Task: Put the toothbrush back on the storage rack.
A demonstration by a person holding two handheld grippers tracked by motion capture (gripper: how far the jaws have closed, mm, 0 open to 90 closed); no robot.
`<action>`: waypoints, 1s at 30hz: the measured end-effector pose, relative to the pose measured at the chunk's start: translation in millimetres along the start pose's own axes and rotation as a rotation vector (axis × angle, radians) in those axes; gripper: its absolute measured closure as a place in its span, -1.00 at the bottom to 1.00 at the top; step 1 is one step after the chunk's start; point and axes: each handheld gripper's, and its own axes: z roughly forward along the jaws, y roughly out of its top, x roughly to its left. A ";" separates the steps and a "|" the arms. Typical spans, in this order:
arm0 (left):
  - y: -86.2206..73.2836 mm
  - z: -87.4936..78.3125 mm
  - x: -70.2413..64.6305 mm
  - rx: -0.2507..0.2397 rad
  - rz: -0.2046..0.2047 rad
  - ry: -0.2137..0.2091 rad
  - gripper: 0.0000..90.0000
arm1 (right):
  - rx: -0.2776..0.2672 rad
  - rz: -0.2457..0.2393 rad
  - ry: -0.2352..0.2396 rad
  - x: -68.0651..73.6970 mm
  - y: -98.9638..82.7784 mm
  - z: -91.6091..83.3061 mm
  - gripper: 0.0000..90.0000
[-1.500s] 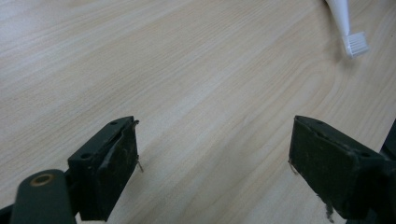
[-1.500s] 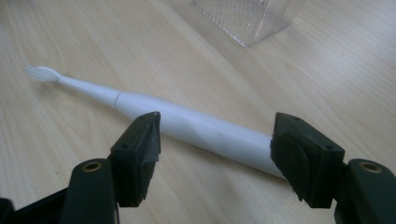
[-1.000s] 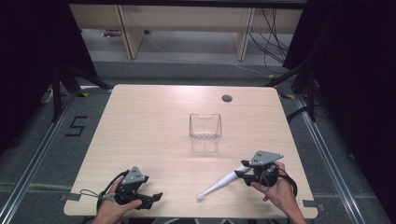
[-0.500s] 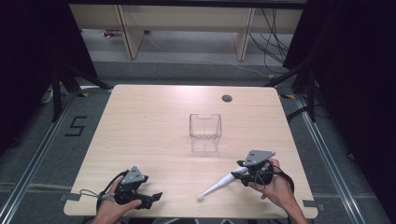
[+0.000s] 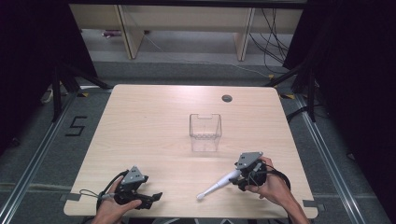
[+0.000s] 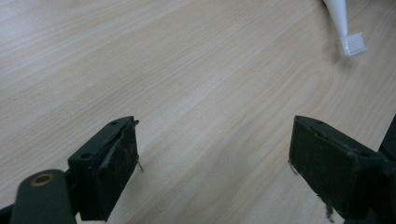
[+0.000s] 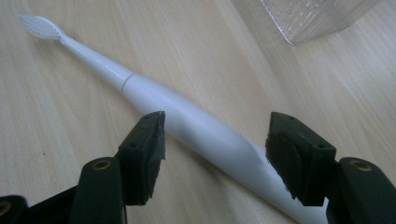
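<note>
Pale wood surface (image 5: 154,121) on a dark floor, shelving behind. White electric toothbrush (image 5: 215,187) lies flat near the front right part, bristle head toward the front left, handle end at the right claw (image 5: 239,176). In the right gripper view the toothbrush (image 7: 187,121) runs diagonally between the two black jaws; jaws have just been opening, a gap shows on both sides of the handle, pads not pressing it. Brush rests on the wood. Clear plastic box (image 5: 205,132) stands upright near the middle of the surface, beyond the brush, apart from it. Left claw (image 5: 154,196) sits low at the front left corner, jaws spread wide, bare wood between them; left gripper view catches the bristle head (image 6: 354,44) at the top right. Small dark hole (image 5: 227,98) near the far edge.
</note>
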 end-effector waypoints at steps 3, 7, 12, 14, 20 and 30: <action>0.0 -0.1 0.3 0.000 0.000 0.002 -0.67 | 0.024 -0.003 0.000 0.5 2.4 1.1 -0.18; 0.0 -0.3 0.3 0.000 0.001 0.000 -0.67 | 0.050 -0.056 0.015 -1.7 8.1 4.5 -0.18; 0.2 -0.8 0.6 -0.001 0.003 0.002 -0.67 | 0.106 -0.048 0.016 -1.3 12.6 8.2 -0.18; 0.2 -0.7 0.5 -0.003 0.003 0.003 -0.67 | 0.111 -0.077 0.026 -2.6 15.2 9.7 -0.17; 0.3 -0.7 0.5 -0.001 0.003 0.002 -0.67 | 0.160 -0.093 0.037 -2.6 19.2 12.2 -0.17; 0.2 -0.4 0.3 0.004 0.009 0.002 -0.67 | 0.192 -0.142 0.061 0.0 22.9 19.1 -0.18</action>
